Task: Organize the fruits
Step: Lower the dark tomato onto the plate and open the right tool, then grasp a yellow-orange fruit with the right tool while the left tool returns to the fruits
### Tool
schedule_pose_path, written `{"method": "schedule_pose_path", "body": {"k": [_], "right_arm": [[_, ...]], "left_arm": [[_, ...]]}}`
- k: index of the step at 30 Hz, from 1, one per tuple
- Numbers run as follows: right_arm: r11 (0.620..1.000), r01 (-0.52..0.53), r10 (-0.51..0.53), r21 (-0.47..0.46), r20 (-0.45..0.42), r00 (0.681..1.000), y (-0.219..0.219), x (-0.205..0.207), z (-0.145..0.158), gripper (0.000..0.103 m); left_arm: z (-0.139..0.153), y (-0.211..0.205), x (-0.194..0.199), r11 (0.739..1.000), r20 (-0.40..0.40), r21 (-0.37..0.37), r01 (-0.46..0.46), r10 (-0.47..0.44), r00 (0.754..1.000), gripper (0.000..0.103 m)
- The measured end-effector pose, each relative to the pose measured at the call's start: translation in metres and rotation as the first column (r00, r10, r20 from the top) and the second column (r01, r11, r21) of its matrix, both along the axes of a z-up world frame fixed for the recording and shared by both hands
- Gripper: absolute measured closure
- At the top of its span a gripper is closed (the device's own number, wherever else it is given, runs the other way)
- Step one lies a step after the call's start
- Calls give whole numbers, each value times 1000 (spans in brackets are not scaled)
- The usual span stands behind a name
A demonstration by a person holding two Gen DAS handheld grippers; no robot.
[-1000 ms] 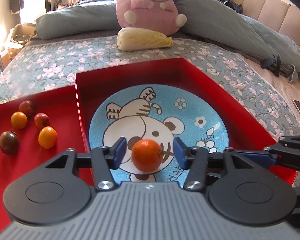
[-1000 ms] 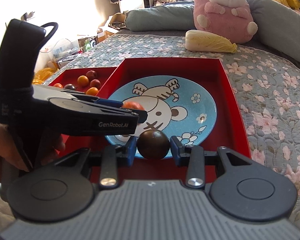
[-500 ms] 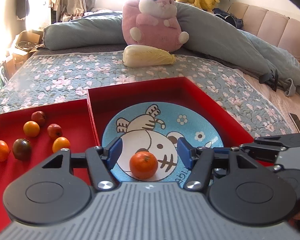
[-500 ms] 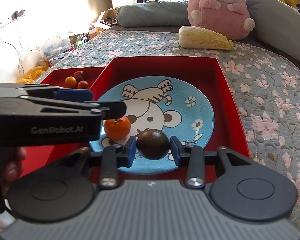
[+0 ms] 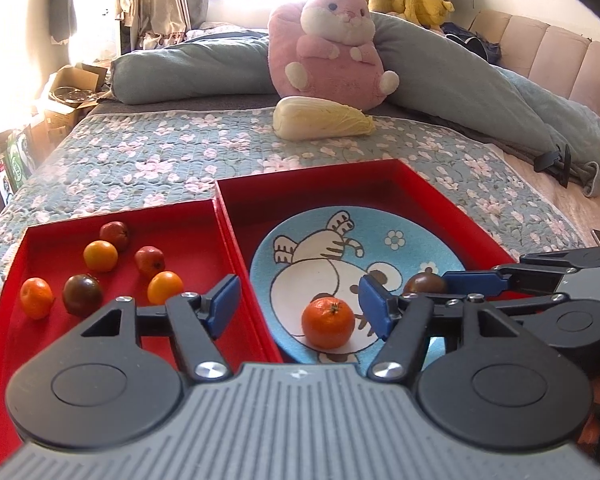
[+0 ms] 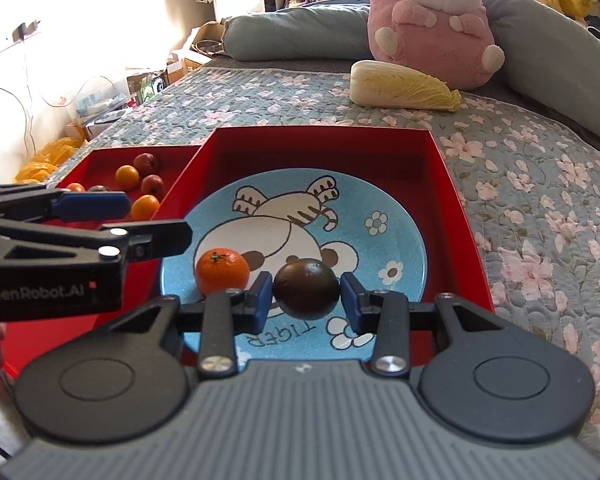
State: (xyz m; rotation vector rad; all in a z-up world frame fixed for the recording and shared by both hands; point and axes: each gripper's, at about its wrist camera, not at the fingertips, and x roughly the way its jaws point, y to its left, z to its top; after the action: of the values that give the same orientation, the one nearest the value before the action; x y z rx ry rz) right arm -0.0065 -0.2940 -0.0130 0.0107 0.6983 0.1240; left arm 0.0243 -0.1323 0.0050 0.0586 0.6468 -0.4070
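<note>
Dark fruit (image 6: 306,289) sits clamped between right gripper (image 6: 306,300) fingers.

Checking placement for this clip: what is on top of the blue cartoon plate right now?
An orange mandarin rests on the plate. A dark tomato sits between the right gripper fingers over it; contact underneath is hidden.

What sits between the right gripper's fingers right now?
The dark tomato, over the tiger plate; the right wrist view shows it. The right gripper has a thin gap beside its right pad.
</note>
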Motion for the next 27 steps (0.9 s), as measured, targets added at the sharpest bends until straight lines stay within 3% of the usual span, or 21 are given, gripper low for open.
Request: {"method": "schedule_pose_path", "body": {"k": [3, 6, 12, 15, 19, 27], "right_arm": [[1000, 5, -5, 2, -1, 1000, 0, -1, 0, 60], [1000, 15, -15, 5, 21, 1000, 0, -4, 2, 42], [1000, 20, -21, 9, 48, 999, 2, -5, 13, 42], [1000, 6, -7, 15, 66, 998, 9, -6, 20, 42], [998, -55, 54, 13, 89, 995, 30, -6, 28, 42], [977, -211, 214, -41, 122, 969, 80, -4, 39, 42]], "left_arm": [[0, 9, -1, 1000, 2, -2, -14, 14, 1000, 32], [4, 18, -1, 1000, 15, 5, -26, 26, 1000, 32], [24, 57, 5, 997, 46, -13, -70, 71, 996, 33], [29, 75, 7, 996, 63, 34, -78, 76, 995, 33], [30, 104, 11, 991, 72, 62, -120, 116, 991, 33], [17, 140, 20, 973, 12, 46, -227, 227, 974, 33]]}}
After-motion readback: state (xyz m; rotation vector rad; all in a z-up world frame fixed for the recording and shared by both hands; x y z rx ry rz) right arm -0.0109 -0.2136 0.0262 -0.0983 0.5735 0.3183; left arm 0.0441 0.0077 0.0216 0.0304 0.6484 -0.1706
